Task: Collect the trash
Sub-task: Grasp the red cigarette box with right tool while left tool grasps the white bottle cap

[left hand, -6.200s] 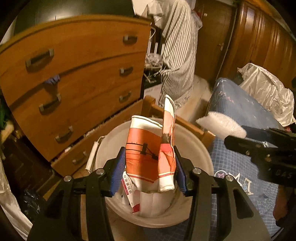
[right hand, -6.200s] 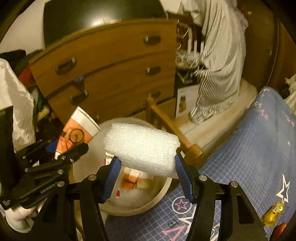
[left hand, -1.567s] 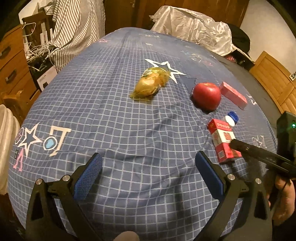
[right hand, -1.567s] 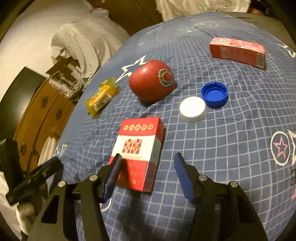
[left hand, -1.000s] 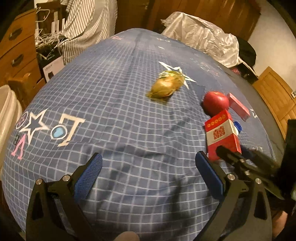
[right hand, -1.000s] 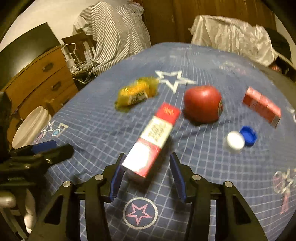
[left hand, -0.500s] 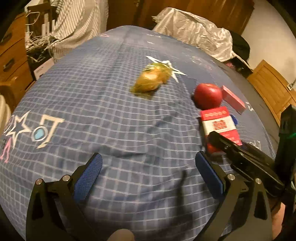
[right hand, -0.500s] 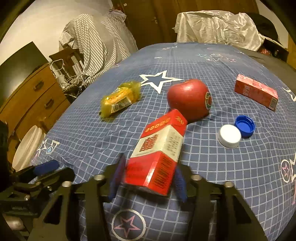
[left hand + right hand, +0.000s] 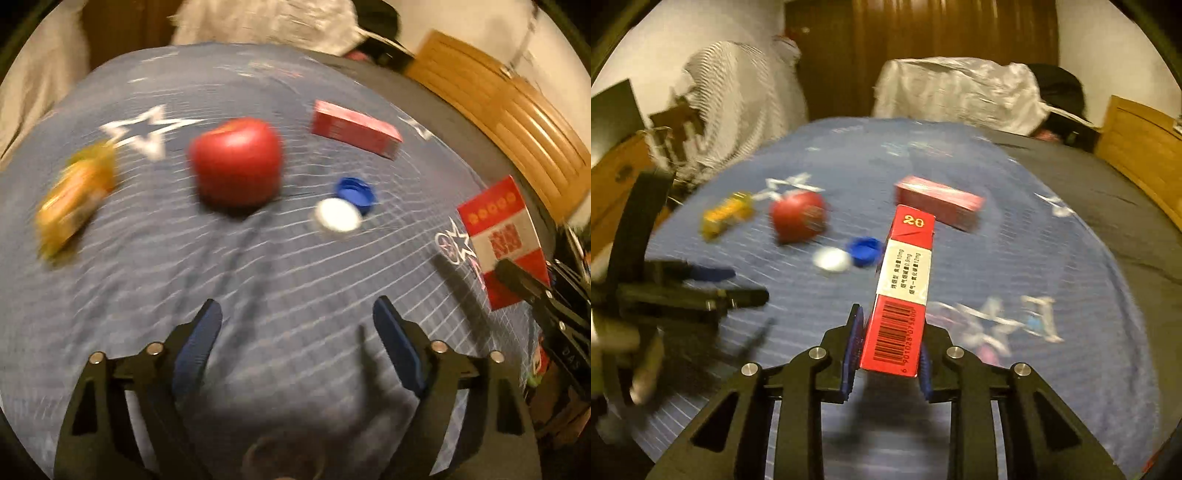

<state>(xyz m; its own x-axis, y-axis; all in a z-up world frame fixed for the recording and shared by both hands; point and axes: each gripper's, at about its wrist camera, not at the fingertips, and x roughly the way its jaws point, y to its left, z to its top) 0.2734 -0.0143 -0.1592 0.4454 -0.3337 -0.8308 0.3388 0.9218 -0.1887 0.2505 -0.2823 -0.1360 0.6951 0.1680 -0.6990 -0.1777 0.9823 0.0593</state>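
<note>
The right gripper (image 9: 886, 354), jaws just closing, pinches only the red box's (image 9: 903, 288) bottom; it could swing loose. The left gripper (image 9: 297, 343), narrowing with nothing between, hovers short of the caps (image 9: 340, 215).

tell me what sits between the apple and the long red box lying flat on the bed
Nothing lies directly between the apple and the flat red box: only bare blue bedspread, clearest in the left wrist view. The blue cap and white cap sit nearer the camera.
</note>
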